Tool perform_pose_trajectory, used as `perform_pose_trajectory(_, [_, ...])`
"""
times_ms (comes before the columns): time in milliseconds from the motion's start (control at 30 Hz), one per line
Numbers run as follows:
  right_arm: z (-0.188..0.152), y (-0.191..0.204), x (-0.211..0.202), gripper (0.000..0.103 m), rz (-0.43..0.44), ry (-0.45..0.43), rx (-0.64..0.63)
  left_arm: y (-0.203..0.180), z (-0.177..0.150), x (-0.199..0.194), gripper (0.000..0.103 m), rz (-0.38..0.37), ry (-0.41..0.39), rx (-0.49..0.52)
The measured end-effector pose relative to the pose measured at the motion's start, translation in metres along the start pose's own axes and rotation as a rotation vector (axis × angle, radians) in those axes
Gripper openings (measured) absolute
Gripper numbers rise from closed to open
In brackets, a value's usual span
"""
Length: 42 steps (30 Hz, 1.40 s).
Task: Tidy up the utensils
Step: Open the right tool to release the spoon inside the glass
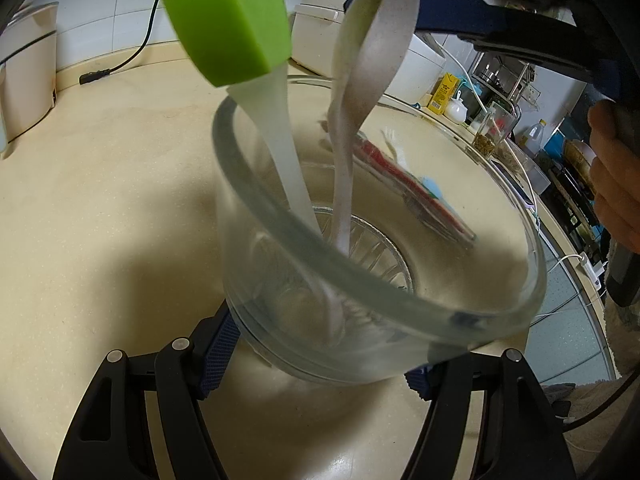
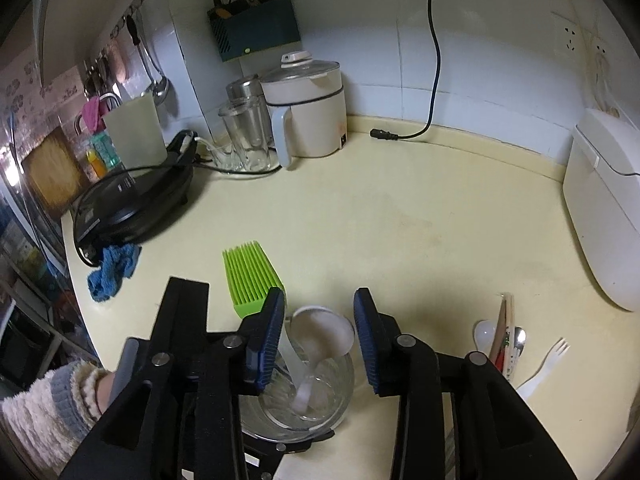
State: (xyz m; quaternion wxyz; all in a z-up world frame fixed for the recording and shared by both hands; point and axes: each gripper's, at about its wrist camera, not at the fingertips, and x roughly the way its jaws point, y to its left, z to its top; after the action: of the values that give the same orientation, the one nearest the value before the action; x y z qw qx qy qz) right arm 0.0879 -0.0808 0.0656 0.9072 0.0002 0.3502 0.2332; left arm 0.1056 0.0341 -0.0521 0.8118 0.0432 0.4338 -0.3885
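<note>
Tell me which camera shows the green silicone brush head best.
The right wrist view: the green silicone brush head shows whole there, bristle ridges visible, leaning out of the clear glass cup past the right tongs. The left wrist view shows it close, blurred and cut off by the frame's top.

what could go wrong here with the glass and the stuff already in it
The green brush and white spoon stand tall in the glass and lean on its rim; top-heavy, they might tip it. The left gripper seems to hold the smooth glass only low down, so it may slip. The open right gripper hangs just above and might knock them.
</note>
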Motion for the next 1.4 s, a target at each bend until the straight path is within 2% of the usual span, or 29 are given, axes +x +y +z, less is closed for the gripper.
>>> perform_pose_trajectory(400, [-0.003, -0.017, -0.046, 0.038, 0.003, -0.115, 0.084, 0.000, 0.000, 0.000, 0.074, 0.001, 0.000, 0.000])
perform_pose_trajectory(500, [-0.010, -0.020, -0.048, 0.038, -0.059, -0.087, 0.084, 0.001, 0.000, 0.000, 0.073, 0.000, 0.000, 0.000])
perform_pose_trajectory(633, [-0.017, -0.024, -0.032, 0.038, -0.134, -0.004, 0.086, 0.000, 0.000, 0.000, 0.074, 0.001, 0.000, 0.001])
perform_pose_trajectory(933, [-0.008, -0.004, 0.004, 0.038, -0.112, 0.047, 0.016, 0.001, 0.000, 0.000, 0.073, 0.000, -0.001, 0.000])
perform_pose_trajectory(1067, [-0.003, 0.005, 0.014, 0.038, -0.067, 0.052, -0.022, 0.001, 0.000, 0.000, 0.073, -0.006, -0.003, -0.007])
perform_pose_trajectory(1233, [-0.004, 0.000, 0.010, 0.038, -0.063, 0.042, 0.003, -0.001, -0.002, 0.001, 0.074, 0.000, -0.002, -0.004])
perform_pose_trajectory(1400, [-0.010, -0.013, -0.014, 0.038, -0.036, -0.003, 0.067, -0.003, -0.002, 0.002, 0.074, 0.000, -0.002, -0.004])
